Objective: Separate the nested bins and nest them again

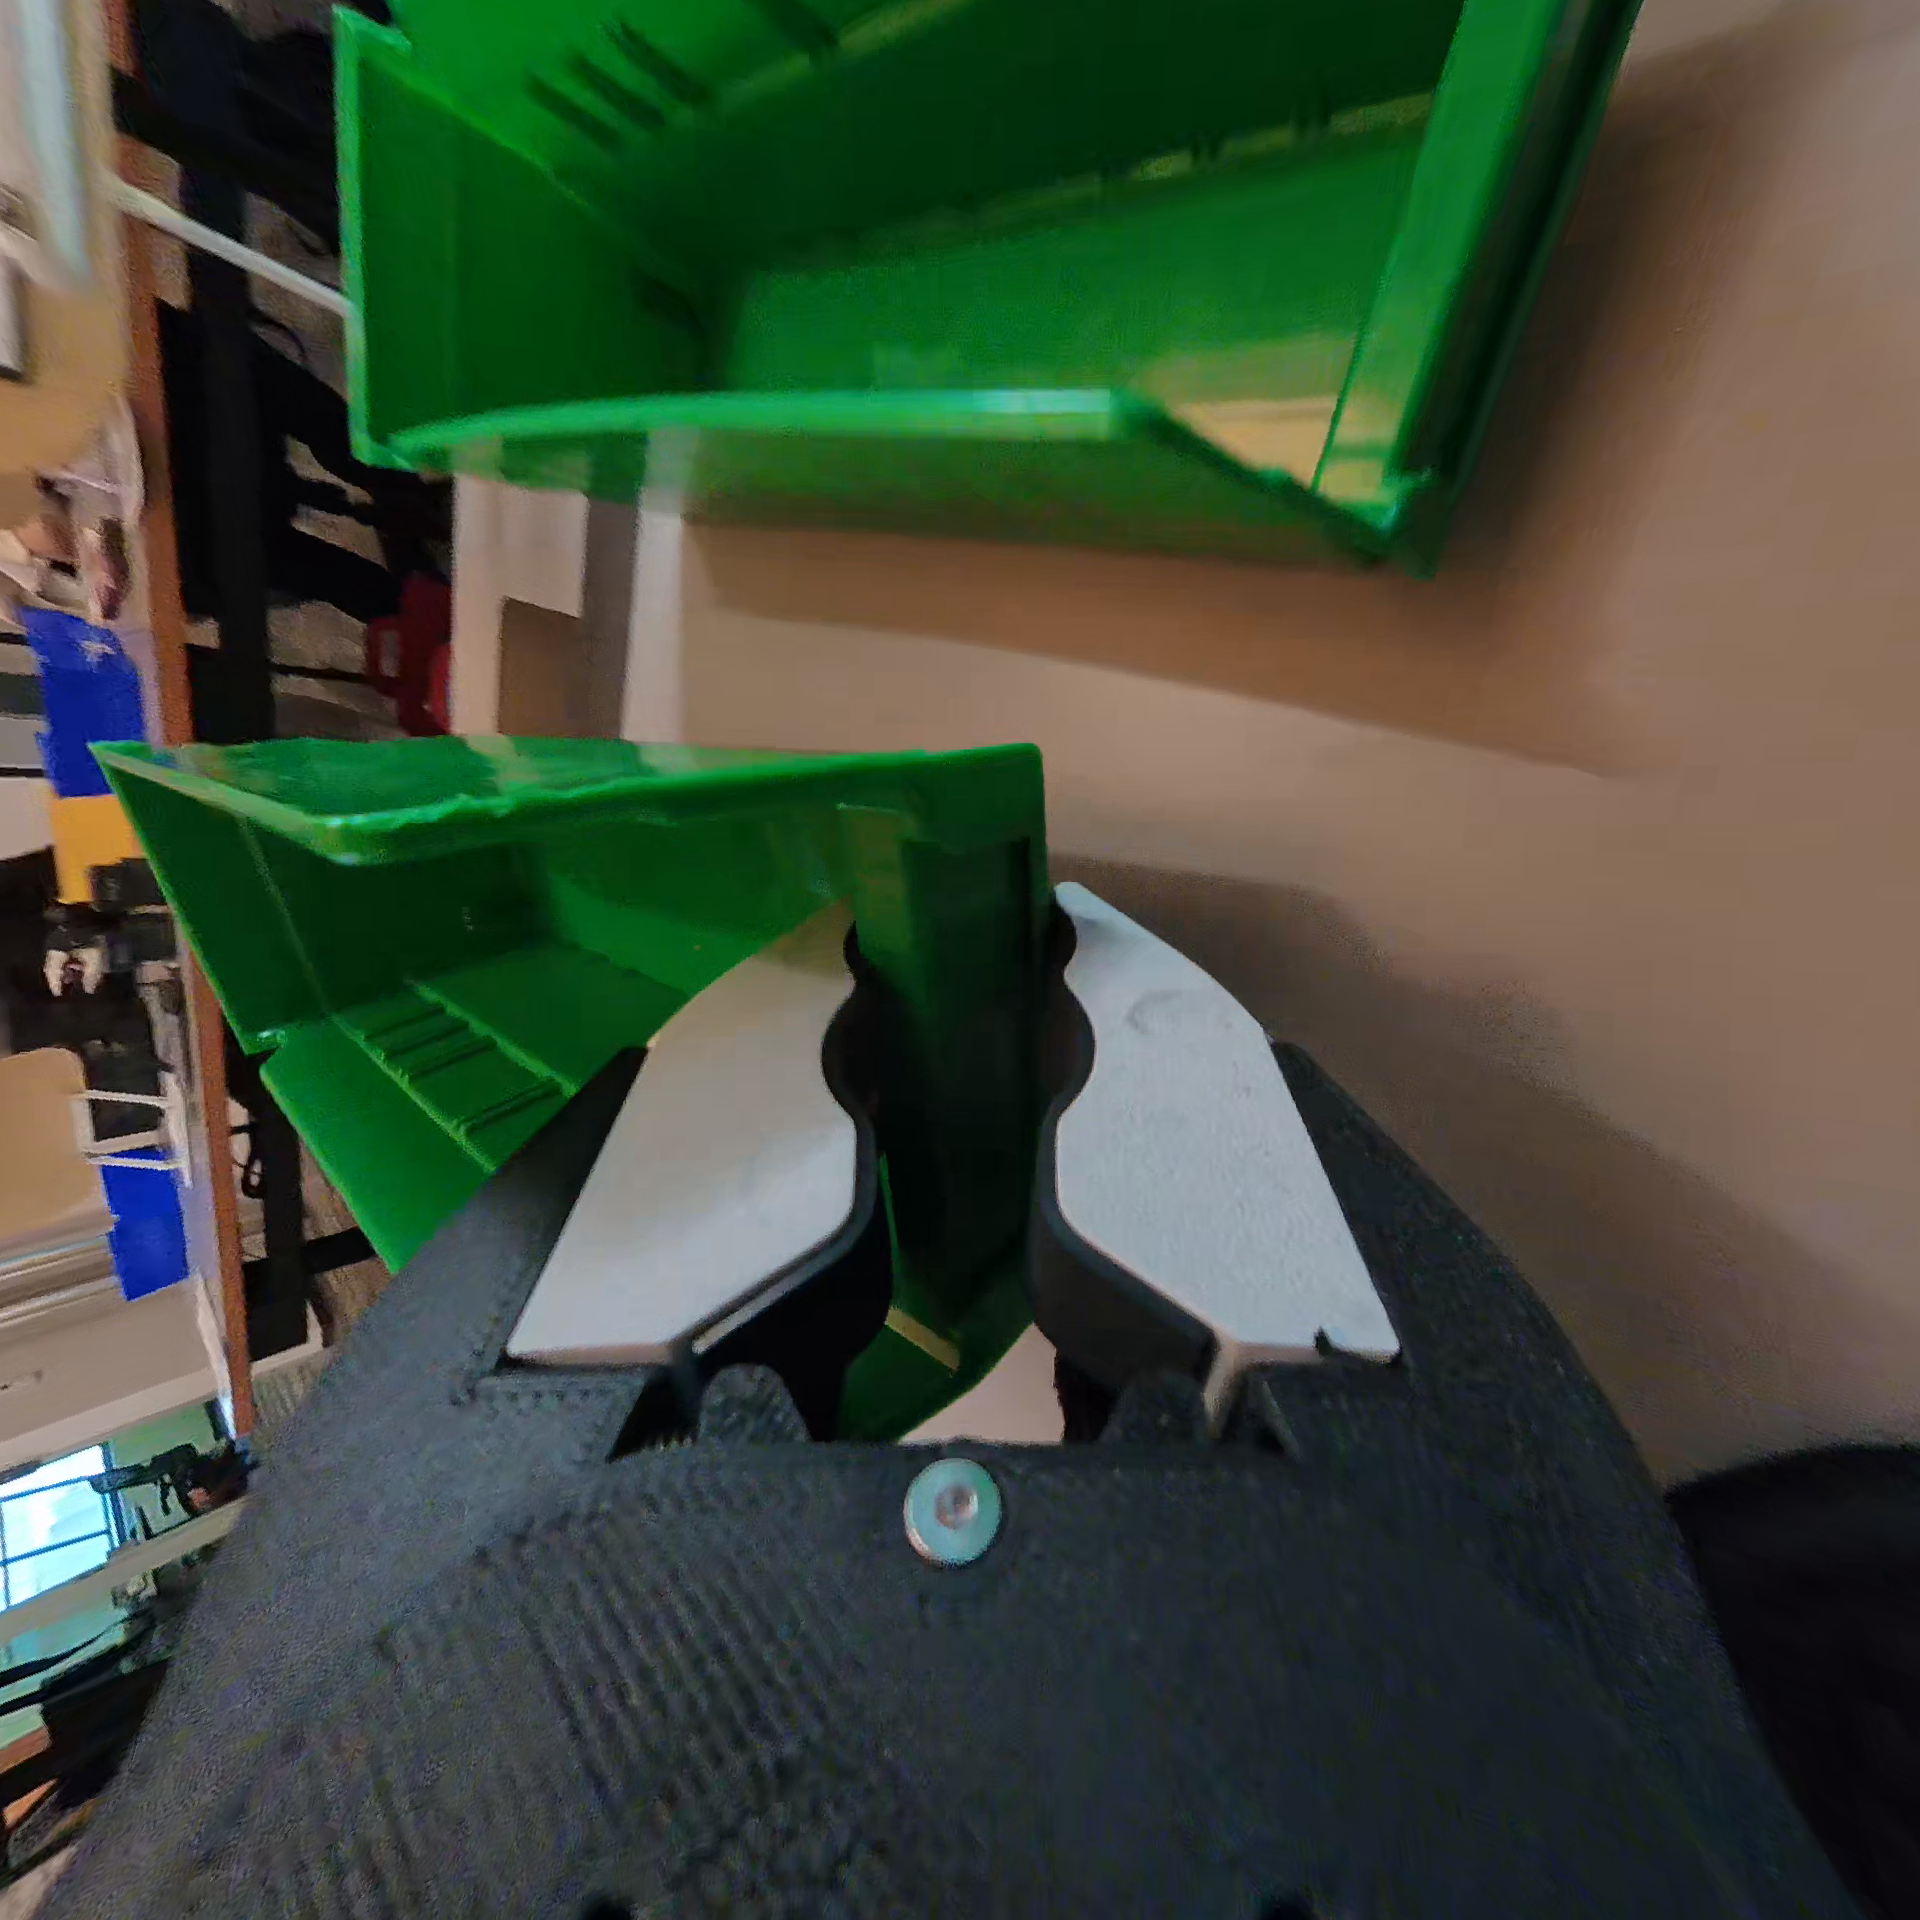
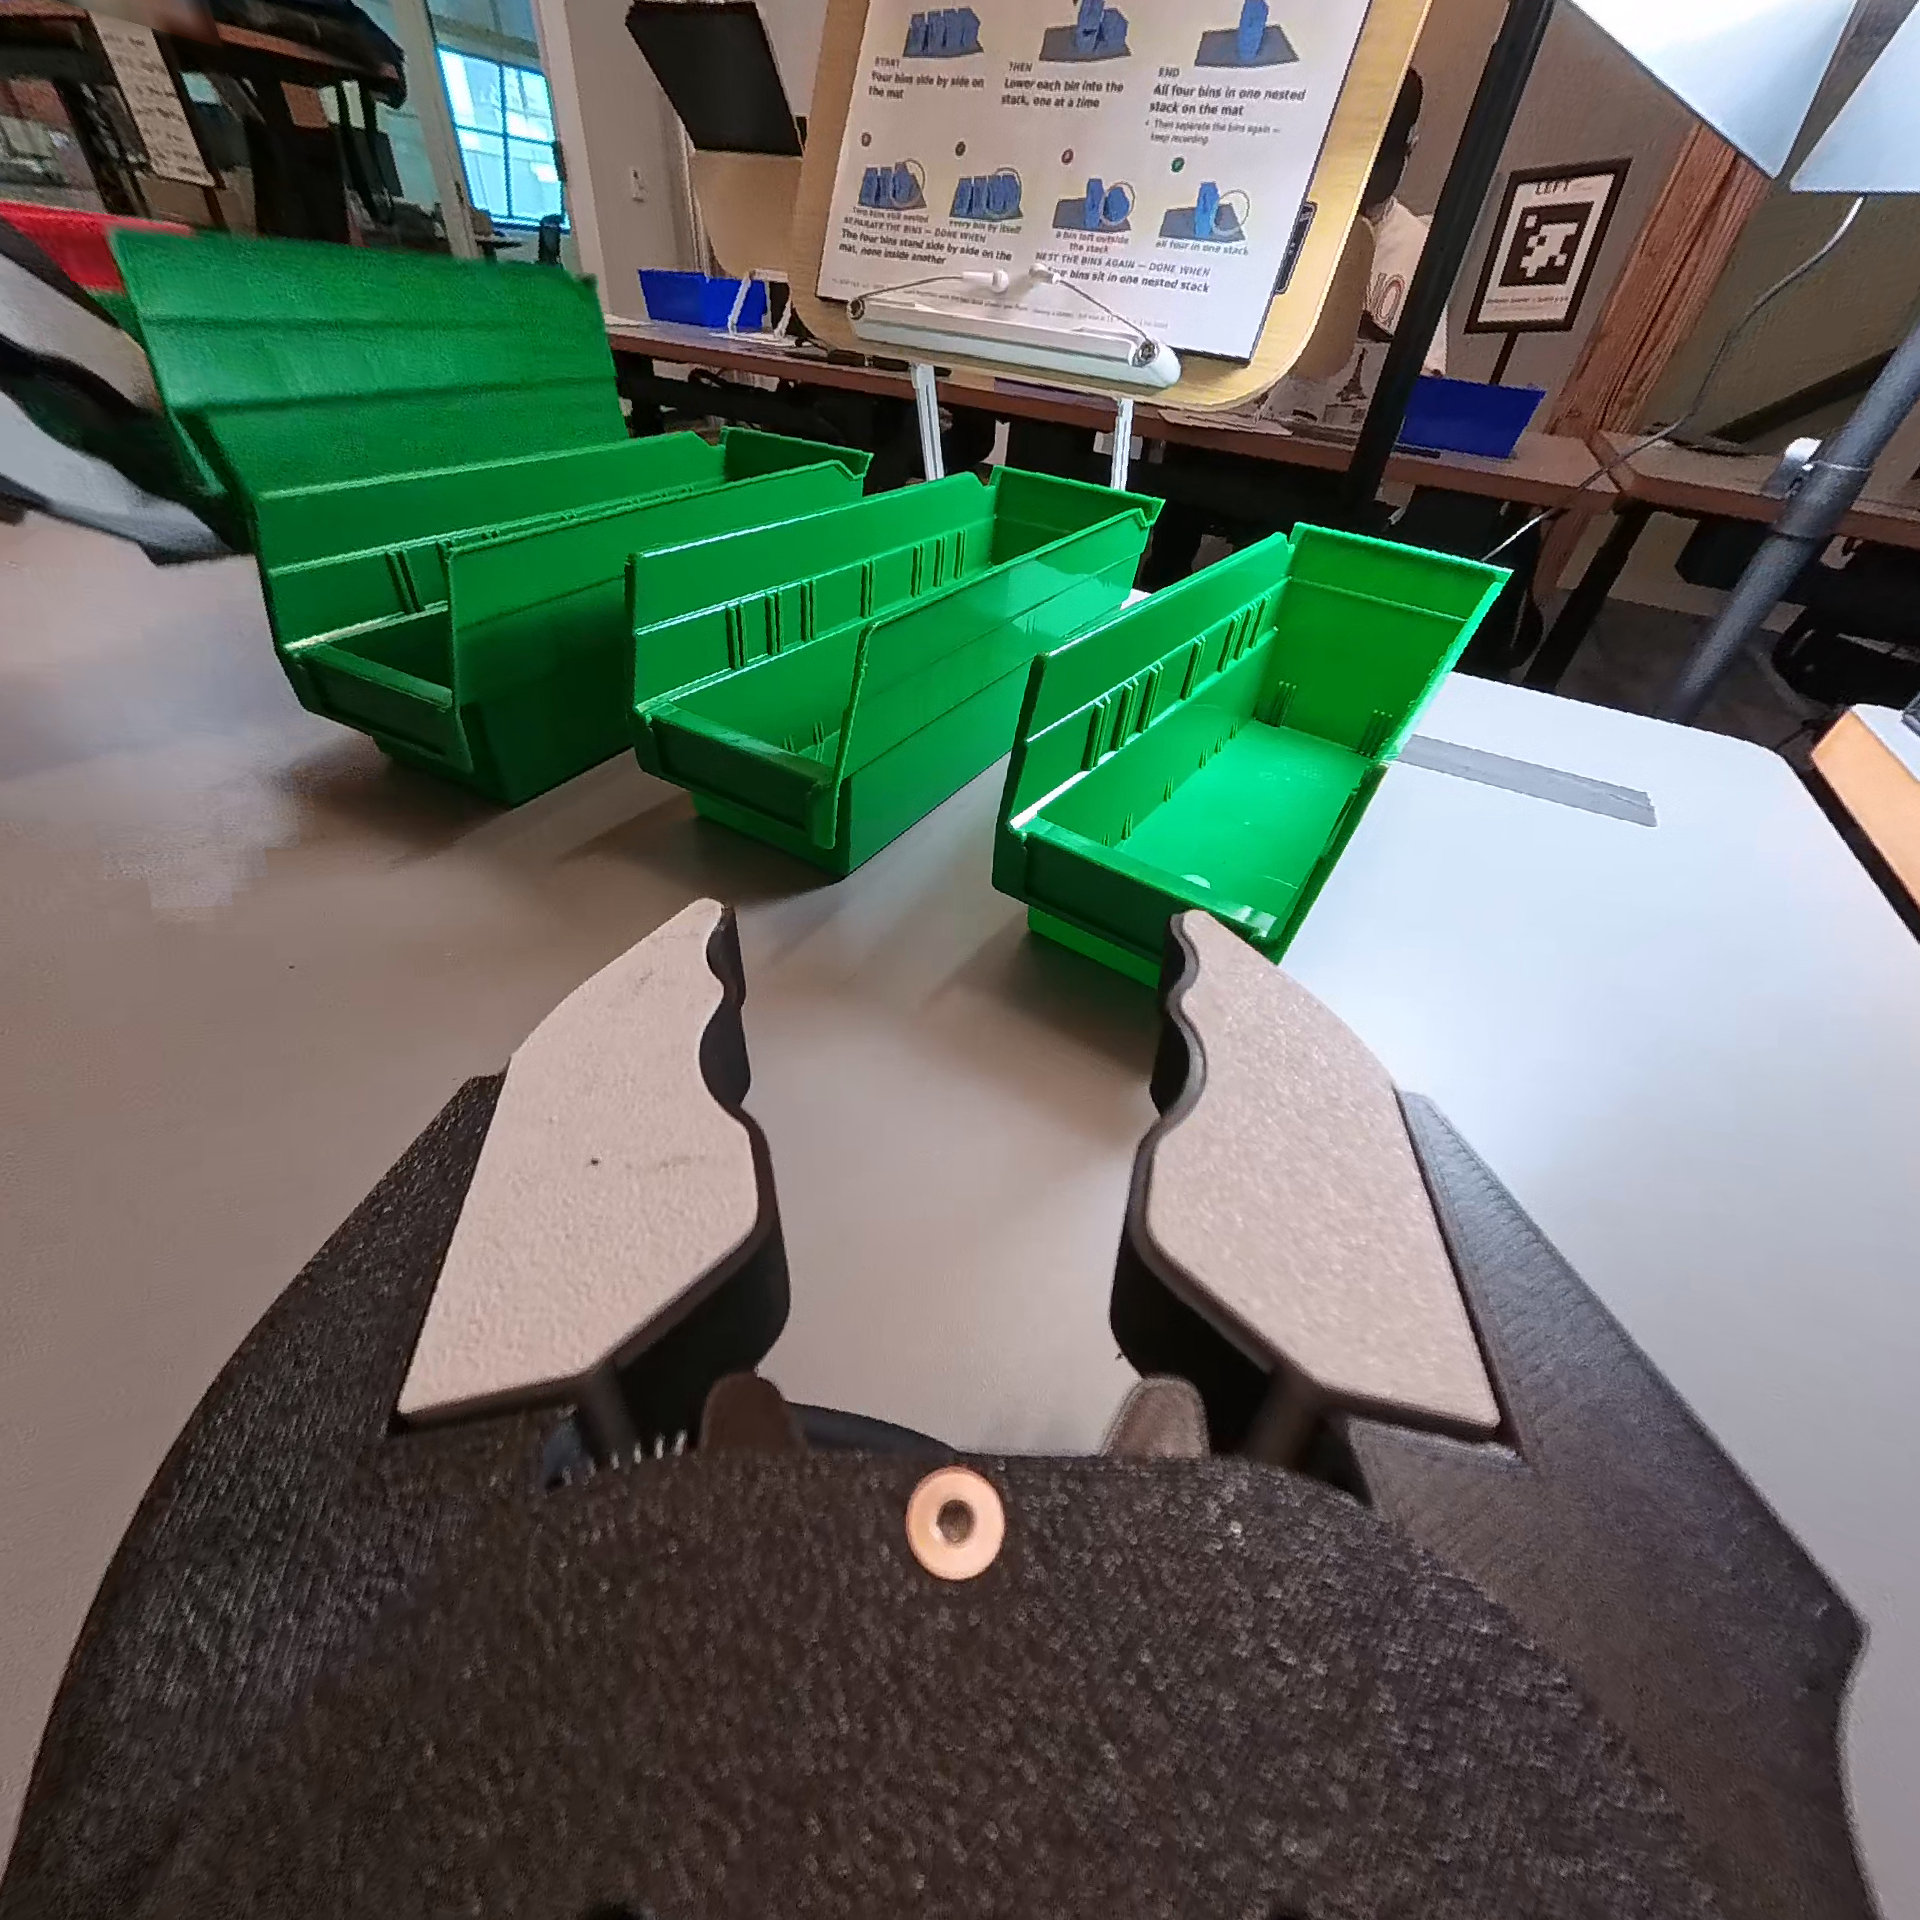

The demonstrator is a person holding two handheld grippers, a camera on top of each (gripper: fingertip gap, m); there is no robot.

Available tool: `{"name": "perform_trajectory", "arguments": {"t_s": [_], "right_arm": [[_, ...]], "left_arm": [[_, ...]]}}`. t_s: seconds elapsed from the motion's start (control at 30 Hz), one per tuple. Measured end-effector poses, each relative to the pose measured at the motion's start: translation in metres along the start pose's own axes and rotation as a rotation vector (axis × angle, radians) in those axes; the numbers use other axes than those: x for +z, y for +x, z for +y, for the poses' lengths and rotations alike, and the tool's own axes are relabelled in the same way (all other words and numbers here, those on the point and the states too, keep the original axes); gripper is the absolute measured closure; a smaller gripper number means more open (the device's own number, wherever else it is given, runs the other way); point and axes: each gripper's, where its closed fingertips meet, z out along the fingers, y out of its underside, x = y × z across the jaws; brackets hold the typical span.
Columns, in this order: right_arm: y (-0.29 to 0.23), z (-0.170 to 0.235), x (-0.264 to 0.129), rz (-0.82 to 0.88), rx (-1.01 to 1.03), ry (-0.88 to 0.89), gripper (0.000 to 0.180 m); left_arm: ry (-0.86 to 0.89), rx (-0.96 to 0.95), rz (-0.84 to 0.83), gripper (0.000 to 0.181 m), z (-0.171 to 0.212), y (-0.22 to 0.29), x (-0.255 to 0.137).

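Observation:
Three green bins stand side by side on the grey table [image 2: 312, 1039]: left [image 2: 540, 623], middle [image 2: 883, 644] and right [image 2: 1226, 769]. A fourth green bin [image 2: 374, 343] is tilted on its side at the far left, beside the left bin. My left gripper [image 1: 951, 914] is shut on an end wall of this tilted bin [image 1: 468, 914]; the nearest standing bin [image 1: 935, 260] is a gap away from it. The left gripper shows blurred at the left edge of the right wrist view [image 2: 73, 436]. My right gripper [image 2: 951, 935] is open and empty, low over the table in front of the bins.
An instruction board on a white stand [image 2: 1060, 177] is behind the bins. A grey tape strip [image 2: 1538, 790] lies on the table at the right. Blue bins [image 2: 1465, 416] sit on wooden tables farther back. A metal pole [image 2: 1808, 499] rises at the right edge.

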Motion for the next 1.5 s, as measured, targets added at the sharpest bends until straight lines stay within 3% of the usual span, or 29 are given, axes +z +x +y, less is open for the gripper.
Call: {"name": "perform_trajectory", "arguments": {"t_s": [0.23,0.47,0.67,1.17,1.5], "right_arm": [[0.001,-0.002,-0.002,0.012,0.002,0.014,0.103],[0.004,-0.006,-0.005,0.017,0.016,0.043,0.1],[0.002,-0.005,-0.005,0.012,0.006,0.039,0.1],[0.003,-0.008,-0.007,0.015,0.014,0.06,0.101],[0.003,-0.009,-0.008,0.012,0.02,0.065,0.101]], "left_arm": [[0.094,0.073,-0.02,0.152,-0.072,-0.017,-0.057],[0.069,0.099,0.073,0.152,-0.127,0.007,-0.05],[0.009,0.158,0.071,0.151,-0.132,0.016,-0.027],[-0.009,0.26,0.054,0.151,-0.139,0.034,-0.016],[-0.019,0.274,0.08,0.151,-0.124,0.041,0.007]]}}
